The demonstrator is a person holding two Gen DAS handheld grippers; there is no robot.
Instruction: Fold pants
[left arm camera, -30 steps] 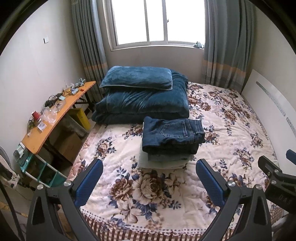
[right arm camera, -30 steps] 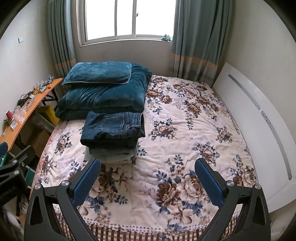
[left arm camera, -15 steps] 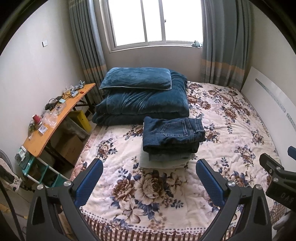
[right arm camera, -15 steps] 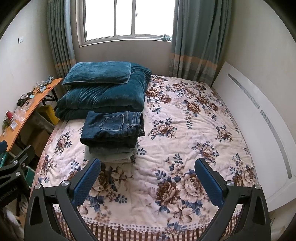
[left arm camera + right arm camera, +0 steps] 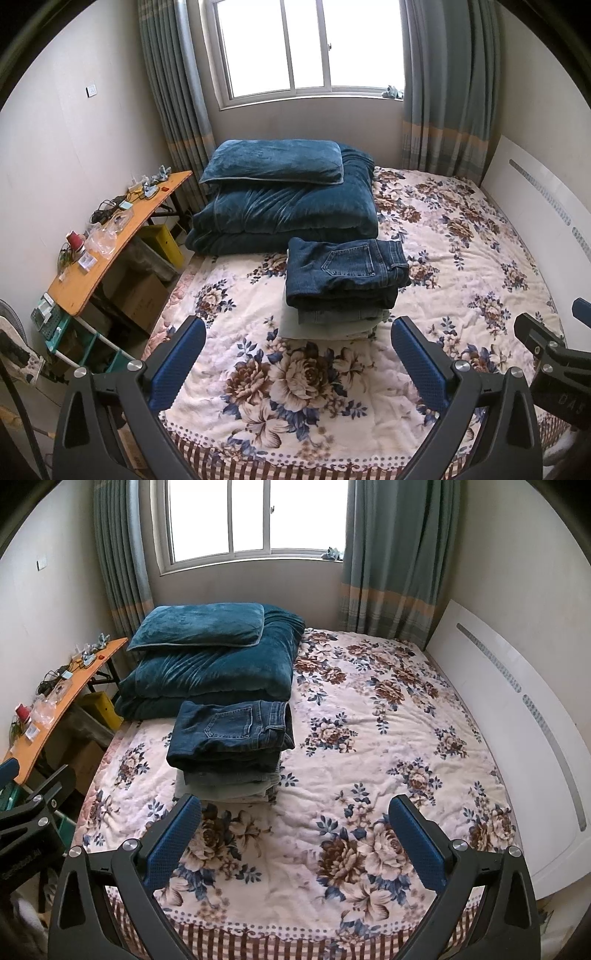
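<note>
Nearest the cameras, the left gripper and the right gripper both hang over the foot of the bed with their blue-padded fingers spread wide and nothing between them; neither touches the floral quilt below. A little farther up the mattress, toward its left side, sits the stack of pants: dark blue jeans folded into a compact rectangle on top, back pocket facing up and waistband to the right, resting on a paler denim pair and a light grey-green layer at the bottom. The edges line up fairly squarely, so the folding looks finished or close to it. Denim like this is likely heavy for cloth, soft yet thick enough to hold a crease, and not slippery; it should be best gripped at a folded edge or the waistband, where several layers can be pinched together, since a single layer would probably peel the stack open. Just behind the stack lies a folded teal duvet with a matching pillow on it, and beyond that the window between curtains.
</note>
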